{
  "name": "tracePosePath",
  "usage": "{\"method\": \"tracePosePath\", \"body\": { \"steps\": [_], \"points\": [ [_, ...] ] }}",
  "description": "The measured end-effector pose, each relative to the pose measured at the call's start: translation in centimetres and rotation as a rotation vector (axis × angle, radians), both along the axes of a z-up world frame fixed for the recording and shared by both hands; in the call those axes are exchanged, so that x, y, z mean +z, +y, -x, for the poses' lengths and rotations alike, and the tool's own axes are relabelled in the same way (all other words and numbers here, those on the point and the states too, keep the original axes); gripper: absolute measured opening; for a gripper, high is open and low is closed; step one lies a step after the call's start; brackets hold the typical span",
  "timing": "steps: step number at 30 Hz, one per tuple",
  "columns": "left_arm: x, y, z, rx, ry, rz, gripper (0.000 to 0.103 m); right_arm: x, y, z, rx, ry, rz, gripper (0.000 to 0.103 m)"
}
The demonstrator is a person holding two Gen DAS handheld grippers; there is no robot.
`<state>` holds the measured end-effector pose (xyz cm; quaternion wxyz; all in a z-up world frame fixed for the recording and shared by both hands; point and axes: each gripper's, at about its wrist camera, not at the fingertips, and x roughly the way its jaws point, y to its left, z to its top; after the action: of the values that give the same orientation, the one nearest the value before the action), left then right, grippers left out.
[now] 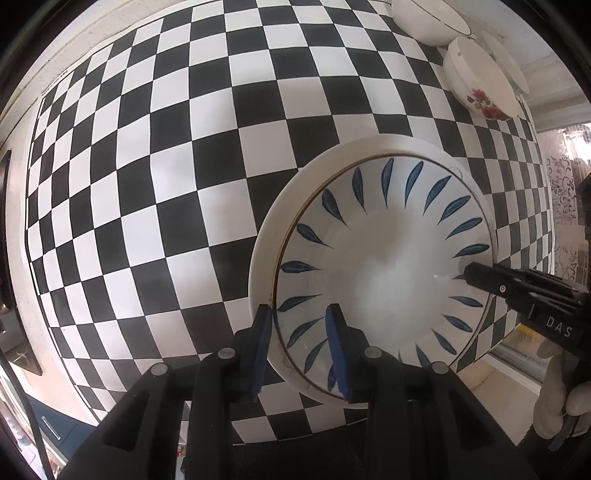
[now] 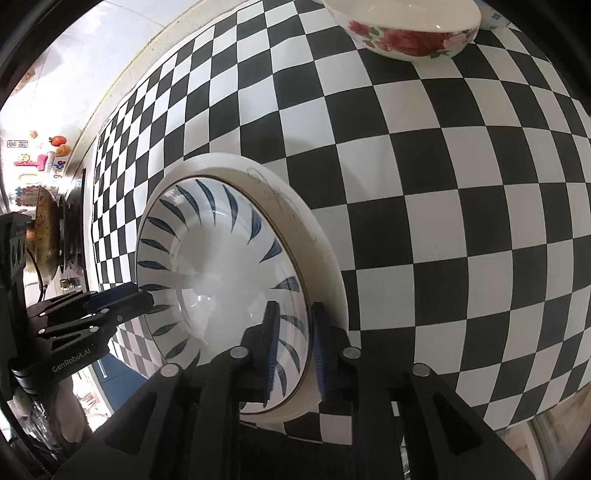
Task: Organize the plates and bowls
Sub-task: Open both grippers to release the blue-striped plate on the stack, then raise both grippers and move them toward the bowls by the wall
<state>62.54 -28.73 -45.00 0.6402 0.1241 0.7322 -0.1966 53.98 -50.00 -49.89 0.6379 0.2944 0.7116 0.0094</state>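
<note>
Black-and-white checkered tablecloth [image 1: 147, 184], daylight, wall magnets [image 2: 40, 158] beyond a cooktop [image 2: 74, 229].

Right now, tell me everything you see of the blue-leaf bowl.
The bowl is glossy white ceramic, ringed inside with blue leaf strokes under a thin dark rim line. It sits upright and empty on a white plate on the checkered table. The left gripper and right gripper each straddle its rim, on opposite sides.

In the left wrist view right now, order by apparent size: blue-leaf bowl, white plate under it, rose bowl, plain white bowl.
1. white plate, its rim showing around the bowl
2. blue-leaf bowl
3. rose bowl and plain white bowl: look alike; both far and the plain one cropped, so unranked.
</note>
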Motion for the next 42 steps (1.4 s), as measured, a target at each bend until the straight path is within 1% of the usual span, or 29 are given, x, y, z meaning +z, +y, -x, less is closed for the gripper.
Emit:
{"method": "tracePosePath", "body": {
  "steps": [3, 7, 10, 11, 13, 15, 16, 17, 19, 22, 23, 24, 25, 26, 27, 28, 33, 34, 35, 40, 42],
  "points": [
    [0.4, 0.1, 0.0, 0.013, -0.003, 0.006, 0.028, 0.8, 0.0, 0.0, -0.004, -0.012, 0.005, 0.036],
    [1.5, 0.7, 0.3, 0.022, -0.025, 0.012, 0.028, 2.5, 0.0, 0.0, 0.001, -0.034, 0.05, 0.038],
    [2.5, 0.9, 0.7, 0.028, -0.044, 0.018, 0.028, 4.0, 0.7, 0.0, 0.028, -0.048, 0.112, 0.039],
    [2.8, 1.0, 0.9, 0.028, -0.054, 0.014, 0.028, 4.5, 1.0, 0.0, 0.034, -0.052, 0.125, 0.041],
    [3.7, 1.3, 1.1, 0.034, -0.082, 0.004, 0.028, 5.7, 1.8, 0.3, 0.051, -0.068, 0.155, 0.052],
    [4.6, 1.6, 1.3, 0.043, -0.114, -0.006, 0.028, 6.8, 2.4, 0.5, 0.058, -0.087, 0.172, 0.083],
    [5.2, 1.8, 1.4, 0.047, -0.135, -0.009, 0.028, 7.5, 2.7, 0.6, 0.06, -0.095, 0.179, 0.088],
    [5.7, 1.9, 1.5, 0.048, -0.153, -0.013, 0.028, 8.3, 3.2, 0.8, 0.058, -0.104, 0.185, 0.09],
    [6.8, 2.4, 1.6, 0.05, -0.182, -0.007, 0.029, 9.7, 3.7, 1.0, 0.055, -0.125, 0.199, 0.09],
    [8.4, 2.7, 1.3, 0.039, -0.218, -0.004, 0.036, 12.1, 4.0, 1.6, 0.033, -0.146, 0.248, 0.09],
    [9.0, 2.7, 1.3, 0.039, -0.236, -0.004, 0.04, 13.2, 4.0, 1.8, 0.023, -0.158, 0.266, 0.09],
    [9.7, 2.9, 1.4, 0.035, -0.26, -0.007, 0.054, 14.0, 4.1, 2.0, 0.015, -0.167, 0.281, 0.091],
    [10.3, 2.7, 1.5, 0.031, -0.278, -0.01, 0.073, 15.0, 4.1, 2.1, 0.007, -0.175, 0.299, 0.091],
    [10.9, 2.8, 1.7, 0.027, -0.288, -0.004, 0.081, 16.1, 4.2, 2.4, -0.002, -0.186, 0.317, 0.091],
    [11.7, 2.9, 1.9, 0.028, -0.296, 0.011, 0.083, 17.0, 4.2, 2.6, -0.009, -0.193, 0.331, 0.091],
    [12.3, 3.1, 2.1, 0.037, -0.222, -0.033, 0.083, 18.1, 4.3, 2.9, -0.017, -0.199, 0.351, 0.091],
    [15.4, 3.1, 3.4, 0.036, -0.244, -0.001, 0.083, 22.1, 5.0, 3.8, -0.027, -0.236, 0.396, 0.091],
    [16.1, 3.3, 3.7, 0.05, -0.252, -0.005, 0.083, 22.9, 5.2, 4.1, -0.027, -0.244, 0.4, 0.091],
    [16.6, 3.4, 3.9, 0.055, -0.266, 0.01, 0.083, 23.8, 5.4, 4.4, -0.03, -0.252, 0.406, 0.091],
    [19.4, 4.2, 5.1, 0.068, -0.267, 0.02, 0.083, 27.5, 6.6, 5.5, -0.025, -0.294, 0.435, 0.091],
    [20.6, 4.6, 5.3, 0.079, -0.273, 0.032, 0.083, 28.4, 6.9, 5.7, -0.025, -0.304, 0.441, 0.091]
  ]
}}
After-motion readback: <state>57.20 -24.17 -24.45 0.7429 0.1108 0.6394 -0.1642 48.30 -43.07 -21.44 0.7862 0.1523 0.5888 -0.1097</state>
